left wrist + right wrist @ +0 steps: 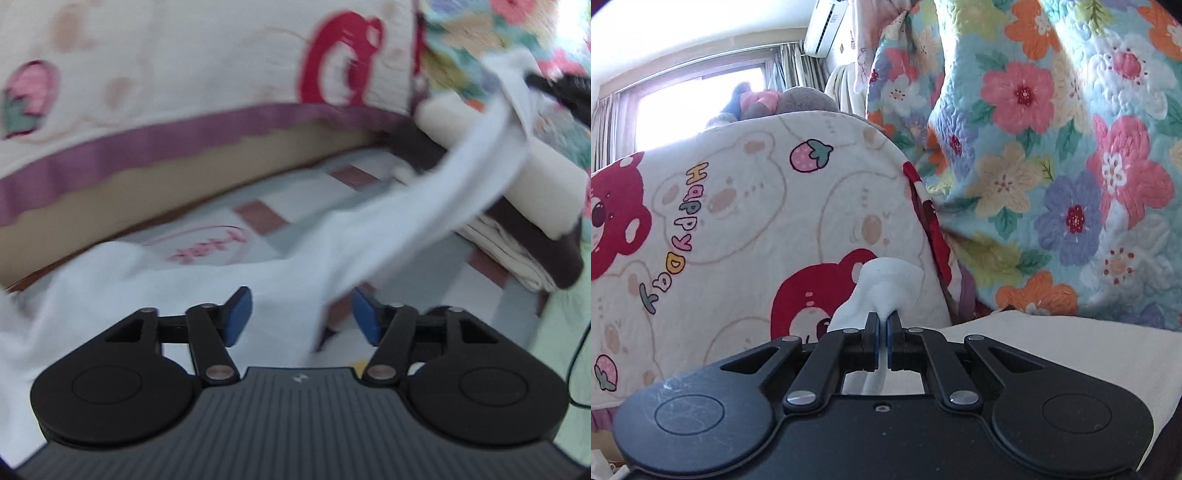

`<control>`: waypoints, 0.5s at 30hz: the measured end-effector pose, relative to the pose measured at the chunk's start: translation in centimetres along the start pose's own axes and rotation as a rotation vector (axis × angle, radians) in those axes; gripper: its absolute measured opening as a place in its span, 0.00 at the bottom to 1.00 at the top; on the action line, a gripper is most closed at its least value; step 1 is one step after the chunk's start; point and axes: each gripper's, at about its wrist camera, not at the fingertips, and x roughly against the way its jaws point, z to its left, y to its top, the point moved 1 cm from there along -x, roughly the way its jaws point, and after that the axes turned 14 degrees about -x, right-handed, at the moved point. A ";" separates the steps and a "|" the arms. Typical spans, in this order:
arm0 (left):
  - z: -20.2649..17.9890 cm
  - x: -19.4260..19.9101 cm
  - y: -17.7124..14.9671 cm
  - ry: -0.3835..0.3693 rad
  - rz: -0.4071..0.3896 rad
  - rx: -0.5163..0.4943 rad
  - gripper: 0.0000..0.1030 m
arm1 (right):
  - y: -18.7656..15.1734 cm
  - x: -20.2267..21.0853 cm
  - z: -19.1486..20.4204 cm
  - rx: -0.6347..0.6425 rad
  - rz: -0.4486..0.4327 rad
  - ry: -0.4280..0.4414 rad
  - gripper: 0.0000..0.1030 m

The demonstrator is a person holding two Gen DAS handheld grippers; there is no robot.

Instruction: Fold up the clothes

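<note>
pinching a bunched corner of the white garment [882, 291] in closed jaws, the right gripper [885, 325] lifts it far right before the bear blanket [738, 221]. the left gripper [301, 317] hangs open, cloth draped loose between its jaws over the bed [295, 206].

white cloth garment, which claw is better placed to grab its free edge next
Left. The left claw is open right over the white cloth garment, part of which lies between its blue pads. The right claw is already shut on a bunched corner.
</note>
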 end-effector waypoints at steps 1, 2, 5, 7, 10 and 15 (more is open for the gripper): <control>-0.5 -0.6 0.2 0.016 0.025 -0.030 0.67 | 0.1 0.1 0.0 -0.002 -0.002 0.007 0.04; -0.9 -1.3 0.2 0.058 0.059 -0.069 0.66 | 0.1 0.2 -0.1 -0.010 -0.003 0.014 0.04; -0.5 -1.4 -0.1 0.114 0.098 -0.075 0.10 | 0.1 0.1 -0.4 -0.019 -0.002 0.008 0.04; 0.6 0.0 -0.6 0.112 0.072 -0.012 0.10 | -0.2 -0.1 -0.5 -0.004 0.009 -0.008 0.04; 1.7 3.5 -1.9 0.145 0.013 0.065 0.10 | -0.9 -0.5 -0.3 0.034 0.026 -0.036 0.04; 2.6 6.0 -4.2 0.148 0.026 0.116 0.10 | -2.2 -0.9 0.7 0.034 0.061 -0.021 0.04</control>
